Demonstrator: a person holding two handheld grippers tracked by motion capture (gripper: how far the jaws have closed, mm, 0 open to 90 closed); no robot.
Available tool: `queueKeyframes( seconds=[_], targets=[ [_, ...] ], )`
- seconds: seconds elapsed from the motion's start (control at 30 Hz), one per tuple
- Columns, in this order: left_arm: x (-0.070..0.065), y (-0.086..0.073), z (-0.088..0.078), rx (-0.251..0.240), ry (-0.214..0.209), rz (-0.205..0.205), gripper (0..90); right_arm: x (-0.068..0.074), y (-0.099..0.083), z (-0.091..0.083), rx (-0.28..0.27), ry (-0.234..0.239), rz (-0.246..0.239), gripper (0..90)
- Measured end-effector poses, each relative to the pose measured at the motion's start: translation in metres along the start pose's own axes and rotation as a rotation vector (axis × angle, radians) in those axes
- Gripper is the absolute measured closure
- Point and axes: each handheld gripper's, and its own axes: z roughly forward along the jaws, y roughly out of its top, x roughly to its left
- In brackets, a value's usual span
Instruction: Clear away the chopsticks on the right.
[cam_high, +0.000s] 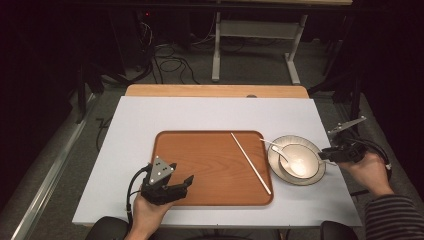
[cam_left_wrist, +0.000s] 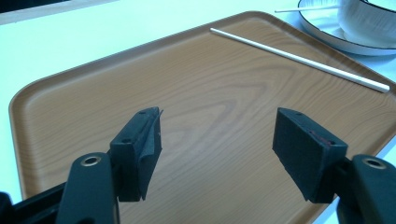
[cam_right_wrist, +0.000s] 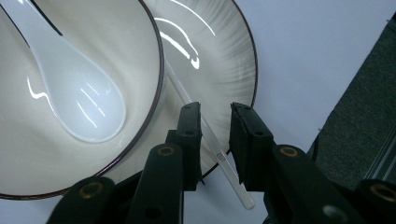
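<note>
The right gripper (cam_right_wrist: 215, 135) stands narrowed around a thin white chopstick (cam_right_wrist: 210, 140) lying on the plate (cam_right_wrist: 233, 60) rim beside the bowl (cam_right_wrist: 140, 56); contact is unclear. It looks light, stiff and slippery, best pinched mid-shaft. Its far end hides behind the bowl. The left gripper (cam_left_wrist: 217, 144) gapes wide over the tray (cam_left_wrist: 210, 84), empty.

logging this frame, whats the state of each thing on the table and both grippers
tray: flat on the white table, one chopstick on it
chopstick on tray: lying diagonally, untouched
bowl: upright on the plate, spoon inside
spoon: resting in the bowl
plate: flat under the bowl
second chopstick: lying on the plate rim, between the right jaws
left gripper: open above the tray, holding nothing
right gripper: jaws either side of the second chopstick, gap visible
</note>
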Motion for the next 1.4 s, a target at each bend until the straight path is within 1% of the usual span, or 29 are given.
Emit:
queueKeyframes(
  seconds=[0.03,0.1,0.17,0.2,0.23,0.27,0.43,0.47,0.57,0.73,0.83,0.93,1.0,1.03,1.2,1.3,1.37,1.4],
  targets=[
    [0.0,0.0,0.0,0.0,0.001,-0.002,33.1,0.0,0.001,0.001,0.008,0.003,-0.008,75.1],
    [0.0,-0.001,-0.001,-0.002,-0.002,-0.005,33.1,-0.001,0.002,0.004,0.023,0.01,-0.009,74.3],
    [0.0,-0.001,-0.001,0.001,0.005,-0.004,33.1,-0.001,0.002,0.005,0.027,0.011,-0.008,73.9],
    [0.0,-0.001,-0.001,0.0,0.006,-0.006,33.1,-0.001,0.002,0.009,0.041,0.015,-0.009,73.4],
    [0.0,-0.001,-0.001,0.0,0.007,-0.007,33.1,-0.001,0.002,0.009,0.041,0.015,-0.009,73.4],
    [0.001,-0.001,-0.002,-0.001,0.007,-0.008,33.1,-0.001,0.003,0.013,0.054,0.014,-0.007,72.8],
    [0.001,-0.002,-0.002,-0.001,0.011,-0.01,33.1,-0.001,0.003,0.019,0.071,0.02,-0.008,72.7],
    [0.001,-0.002,-0.002,-0.002,0.007,-0.011,33.1,-0.001,0.004,0.02,0.071,0.025,-0.01,72.7],
    [0.001,-0.002,-0.002,-0.001,0.013,-0.01,33.0,0.0,0.005,0.022,0.08,0.023,-0.009,72.7],
    [0.001,-0.003,-0.003,-0.001,0.016,-0.011,33.1,0.0,0.007,0.024,0.079,0.031,-0.014,74.0],
    [0.001,-0.003,-0.003,-0.002,0.013,-0.012,33.1,0.0,0.007,0.026,0.086,0.031,-0.017,76.6],
    [0.001,-0.004,-0.004,0.0,0.019,-0.01,33.1,0.0,0.006,0.027,0.085,0.033,-0.018,77.1],
    [0.001,-0.004,-0.004,0.0,0.02,-0.01,33.1,-0.001,0.006,0.027,0.084,0.037,-0.023,80.1],
    [0.001,-0.004,-0.004,0.001,0.02,-0.011,33.1,-0.002,0.005,0.027,0.085,0.039,-0.024,83.1],
    [0.001,-0.005,-0.004,0.003,0.021,-0.013,33.1,-0.003,0.004,0.028,0.077,0.048,-0.022,85.0],
    [0.001,-0.005,-0.004,0.004,0.021,-0.012,33.2,-0.002,0.003,0.027,0.076,0.04,-0.022,85.8],
    [0.001,-0.004,-0.004,0.005,0.018,-0.011,33.2,-0.002,0.003,0.027,0.068,0.033,-0.033,86.0],
    [0.001,-0.004,-0.004,0.005,0.016,-0.01,33.2,-0.001,0.002,0.026,0.063,0.03,-0.028,86.2]
  ],
)
